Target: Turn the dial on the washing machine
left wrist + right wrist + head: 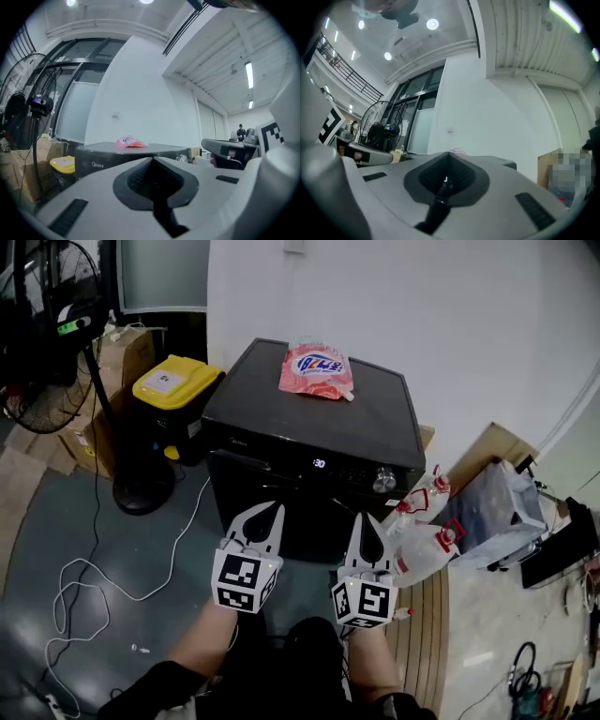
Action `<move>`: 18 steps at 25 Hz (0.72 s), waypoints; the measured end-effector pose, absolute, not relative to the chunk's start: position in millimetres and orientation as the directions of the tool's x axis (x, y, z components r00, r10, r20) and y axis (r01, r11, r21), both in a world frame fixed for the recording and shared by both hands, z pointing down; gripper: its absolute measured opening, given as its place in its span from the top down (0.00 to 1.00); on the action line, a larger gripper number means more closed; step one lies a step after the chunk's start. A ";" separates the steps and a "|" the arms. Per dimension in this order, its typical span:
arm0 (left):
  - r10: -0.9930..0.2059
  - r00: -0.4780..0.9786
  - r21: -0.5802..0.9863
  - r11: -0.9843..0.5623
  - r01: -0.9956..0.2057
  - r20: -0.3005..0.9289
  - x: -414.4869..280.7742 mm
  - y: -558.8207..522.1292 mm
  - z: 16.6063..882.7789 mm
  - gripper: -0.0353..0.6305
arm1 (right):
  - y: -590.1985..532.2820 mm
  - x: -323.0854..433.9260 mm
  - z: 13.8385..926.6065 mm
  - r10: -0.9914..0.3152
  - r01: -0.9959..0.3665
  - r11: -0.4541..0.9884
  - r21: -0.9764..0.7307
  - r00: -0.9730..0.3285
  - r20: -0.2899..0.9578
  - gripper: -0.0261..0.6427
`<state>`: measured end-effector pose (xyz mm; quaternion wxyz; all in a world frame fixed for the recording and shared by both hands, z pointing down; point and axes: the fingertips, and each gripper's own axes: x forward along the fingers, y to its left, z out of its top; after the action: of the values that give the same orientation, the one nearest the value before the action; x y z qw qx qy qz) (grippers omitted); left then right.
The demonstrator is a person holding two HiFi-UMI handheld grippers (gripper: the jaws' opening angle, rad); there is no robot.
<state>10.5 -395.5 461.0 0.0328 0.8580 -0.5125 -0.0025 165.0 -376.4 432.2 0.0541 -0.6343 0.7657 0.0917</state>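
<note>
A black washing machine [309, 413] stands ahead of me against the white wall, with a lit display [320, 463] and a silver dial [383, 481] on its front panel at the right. A pink detergent pouch [317, 370] lies on its lid. My left gripper [272, 514] hangs shut in front of the machine's door, holding nothing. My right gripper [367, 522] is shut too and empty, a little below and left of the dial and apart from it. In the left gripper view the machine [101, 159] and pouch [130, 142] show beyond the closed jaws.
A yellow-lidded bin [175, 382] and a standing fan [52, 343] are left of the machine, with cardboard boxes [122, 357] behind. Cables [94, 587] trail over the grey floor. Two plastic jugs with red caps [427, 531] and a clear bag [497, 512] sit at the right.
</note>
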 end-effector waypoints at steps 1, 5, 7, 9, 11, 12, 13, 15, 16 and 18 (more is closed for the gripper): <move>-0.878 0.478 0.064 -0.475 -0.878 0.029 8.7 -394.7 436.6 0.94 | -377.3 164.6 408.9 -0.961 -0.982 0.179 0.064 -0.188 -0.201 0.96; -0.880 0.474 0.068 -0.472 -0.879 0.032 2.9 -391.5 344.6 0.94 | -373.6 165.6 315.8 -0.962 -0.985 0.173 0.028 -0.175 -0.211 0.96; -0.882 0.470 0.064 -0.467 -0.882 0.034 0.8 -387.4 300.9 0.94 | -366.4 162.3 271.8 -0.960 -0.983 0.181 0.020 -0.182 -0.212 0.96; -0.882 0.471 0.058 -0.468 -0.882 0.034 1.5 -382.4 258.6 0.94 | -360.2 160.6 230.5 -0.960 -0.983 0.185 0.018 -0.185 -0.212 0.96; -0.878 0.477 0.048 -0.476 -0.878 0.034 5.6 -378.0 218.8 0.94 | -355.8 162.0 191.5 -0.960 -0.983 0.183 0.011 -0.181 -0.213 0.96; -0.875 0.483 0.042 -0.481 -0.876 0.035 8.1 -376.1 200.2 0.94 | -353.9 162.6 173.2 -0.961 -0.984 0.180 0.007 -0.177 -0.213 0.96; -0.872 0.488 0.036 -0.487 -0.873 0.036 10.2 -374.3 182.6 0.94 | -352.1 162.9 156.1 -0.962 -0.984 0.176 0.006 -0.173 -0.213 0.96; -0.866 0.499 0.024 -0.498 -0.867 0.040 12.6 -370.7 152.0 0.94 | -348.1 161.6 126.8 -0.962 -0.986 0.169 0.009 -0.167 -0.215 0.96; -0.863 0.504 0.020 -0.503 -0.864 0.041 12.8 -368.0 140.3 0.94 | -345.3 160.4 115.6 -0.962 -0.986 0.167 0.010 -0.165 -0.216 0.96; -0.858 0.513 0.012 -0.513 -0.859 0.040 12.9 -360.5 125.6 0.94 | -337.7 158.4 101.7 -0.962 -0.986 0.166 0.007 -0.164 -0.219 0.96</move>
<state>12.9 -360.5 125.6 0.0150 0.8695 -0.4935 0.0145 158.4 -337.7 101.7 0.0817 -0.6415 0.7591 0.0740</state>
